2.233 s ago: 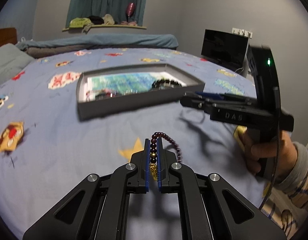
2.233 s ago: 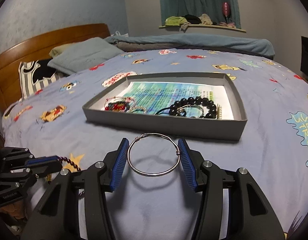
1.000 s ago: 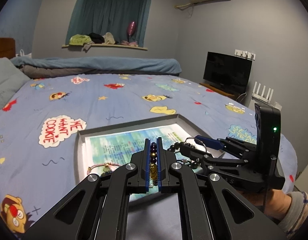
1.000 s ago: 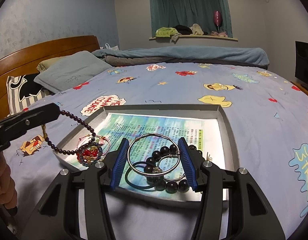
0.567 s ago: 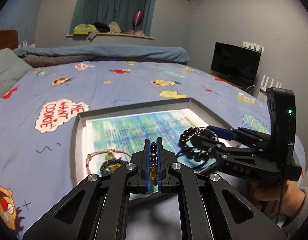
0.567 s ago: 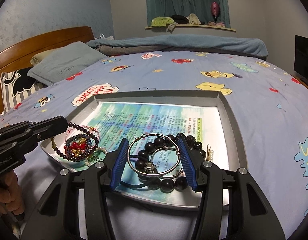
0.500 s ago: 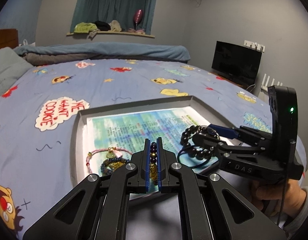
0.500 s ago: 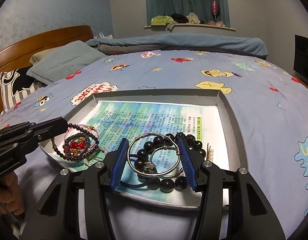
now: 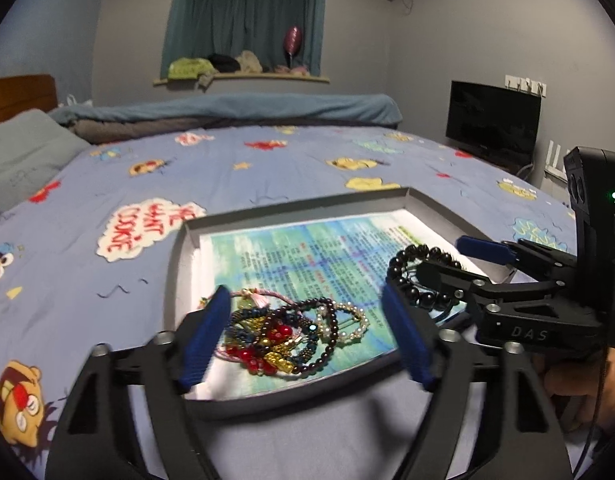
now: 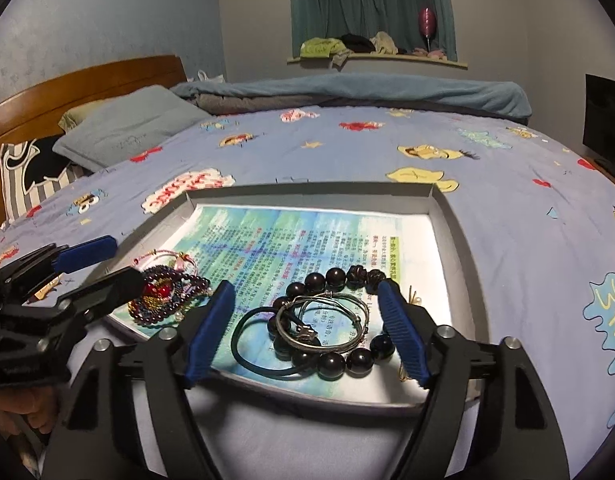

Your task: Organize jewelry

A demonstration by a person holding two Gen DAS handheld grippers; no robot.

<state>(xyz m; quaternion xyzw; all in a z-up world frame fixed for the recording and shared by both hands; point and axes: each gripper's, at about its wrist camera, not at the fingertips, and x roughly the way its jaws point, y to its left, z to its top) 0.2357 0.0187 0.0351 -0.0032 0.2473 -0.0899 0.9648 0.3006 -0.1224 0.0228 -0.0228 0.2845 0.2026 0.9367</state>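
A grey tray point(image 9: 178, 268) point(image 10: 461, 240) lined with a printed sheet lies on the bed. My left gripper point(image 9: 307, 332) is open over its near left corner, above a heap of bracelets point(image 9: 283, 332) that includes the dark red bead bracelet point(image 9: 319, 358). My right gripper point(image 10: 305, 330) is open over the near right part, above the silver wire bangle point(image 10: 323, 320), which lies on a black bead bracelet point(image 10: 331, 362) and a black cord loop point(image 10: 251, 348). Each gripper shows in the other's view, the right one point(image 9: 439, 264) and the left one point(image 10: 107, 264).
The blue cartoon-print bedspread point(image 9: 267, 168) surrounds the tray. A pillow point(image 10: 123, 128) and wooden headboard point(image 10: 79, 80) are at far left. A rolled blanket point(image 10: 347, 92) lies along the far edge. A black TV point(image 9: 491, 128) stands at right.
Both grippers have opened. The dark red bead bracelet has dropped onto the heap at the tray's left, and the silver bangle onto the black beads at the right.
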